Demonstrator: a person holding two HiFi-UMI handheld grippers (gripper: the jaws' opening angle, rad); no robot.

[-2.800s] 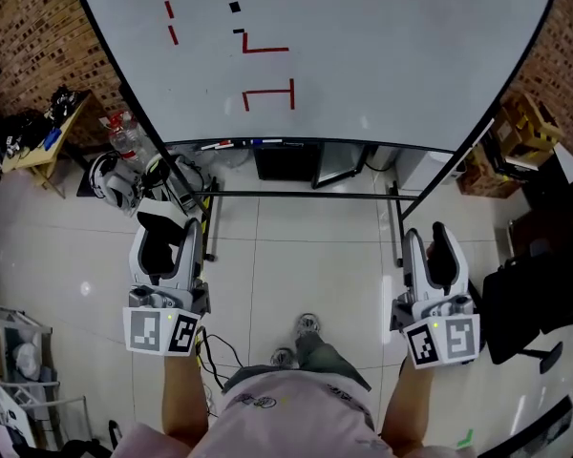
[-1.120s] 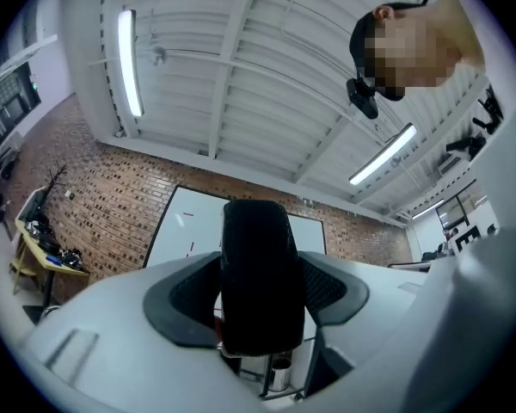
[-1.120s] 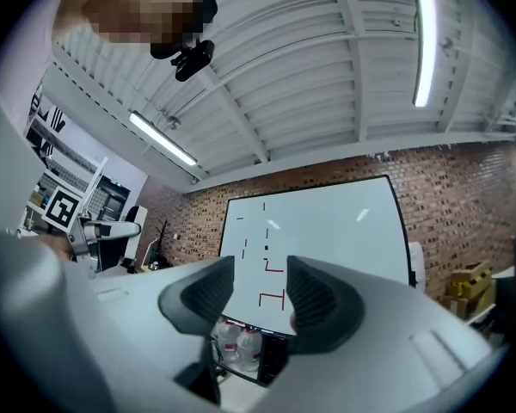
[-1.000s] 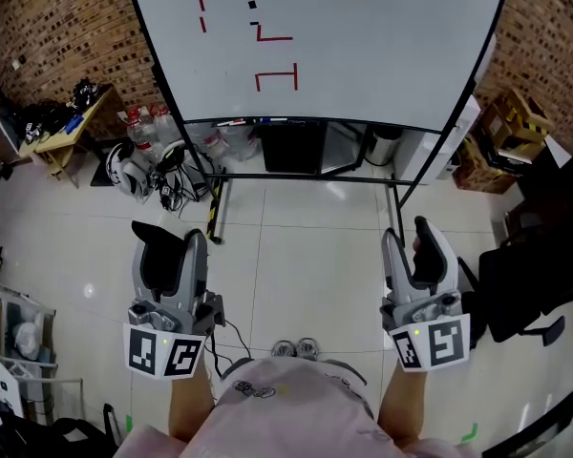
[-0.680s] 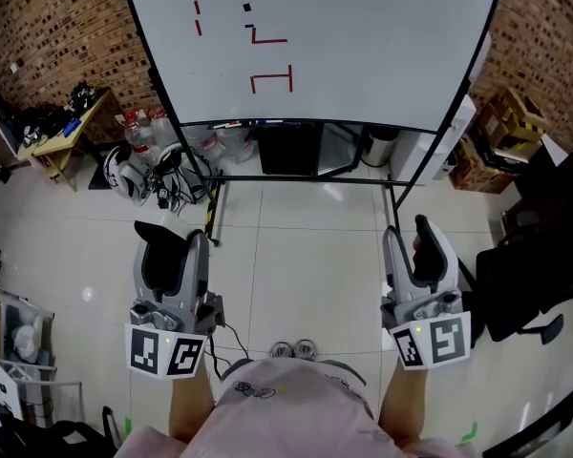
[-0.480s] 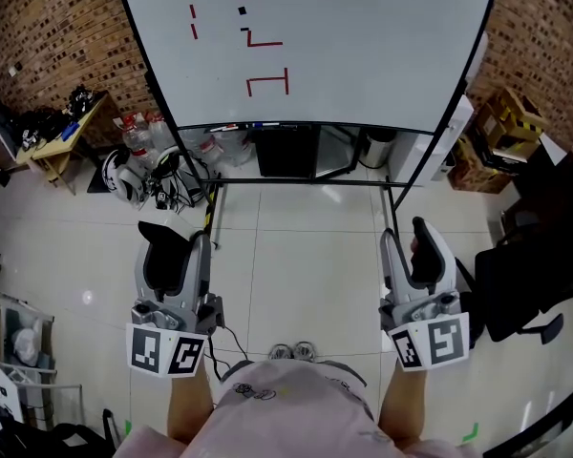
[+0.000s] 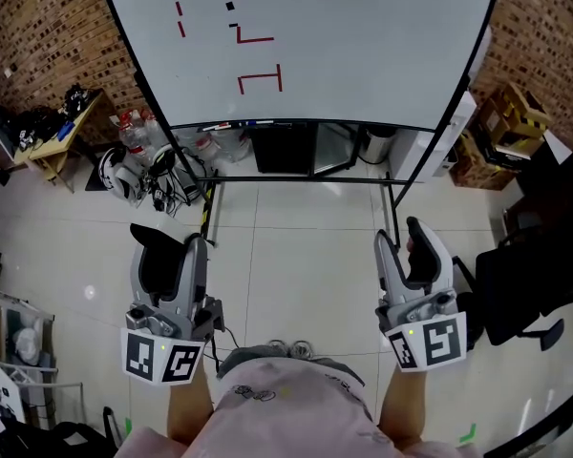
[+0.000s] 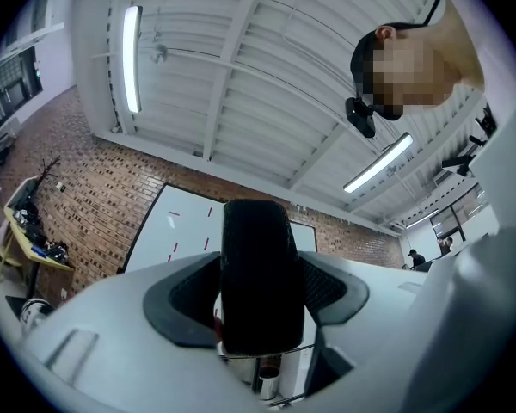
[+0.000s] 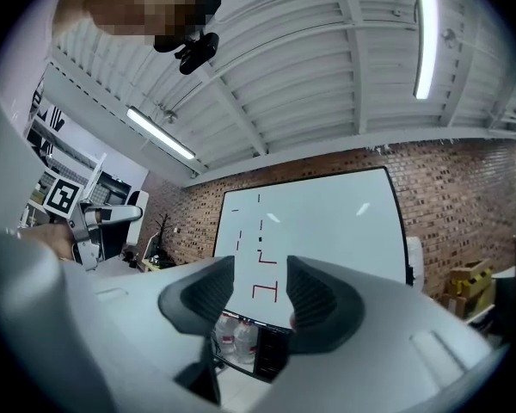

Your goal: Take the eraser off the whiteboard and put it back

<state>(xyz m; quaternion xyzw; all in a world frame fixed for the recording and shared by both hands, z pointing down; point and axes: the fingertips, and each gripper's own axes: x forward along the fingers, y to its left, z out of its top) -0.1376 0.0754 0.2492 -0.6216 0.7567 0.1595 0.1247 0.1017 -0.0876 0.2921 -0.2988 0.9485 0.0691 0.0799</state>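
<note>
Two grippers are held out low over a pale tiled floor [image 7: 296, 256], one at the lower left and one at the lower right of the head view, each with a marker cube at its near end. The left gripper [image 7: 162, 246] has its jaws clenched on the eraser [image 7: 157, 260], a black block standing upright between the pads. In the left gripper view it fills the gap, with both pads pressed against its sides and its top rising above the jaw tips. The right gripper [image 7: 409, 237] has its jaws released. In the right gripper view the two dark ribbed pads stand apart with nothing between them, and the board shows through the gap.

The whiteboard [image 7: 363, 46] fills the top of the head view, set in a black frame on a wheeled stand. The eraser is off it and well apart from it, down in the lower left of the frame. Red strokes [image 7: 260, 79] sit in the board's upper left part, with a small black mark [image 7: 230, 6] above them. A tray [image 7: 234, 122] along the bottom edge carries a few markers. Brick wall [image 7: 38, 36] shows to either side of the board. Water bottles [image 7: 129, 127] and a helmet [image 7: 115, 175] lie on the floor at the left, and a black chair [image 7: 535, 284] stands at the right edge.
</note>
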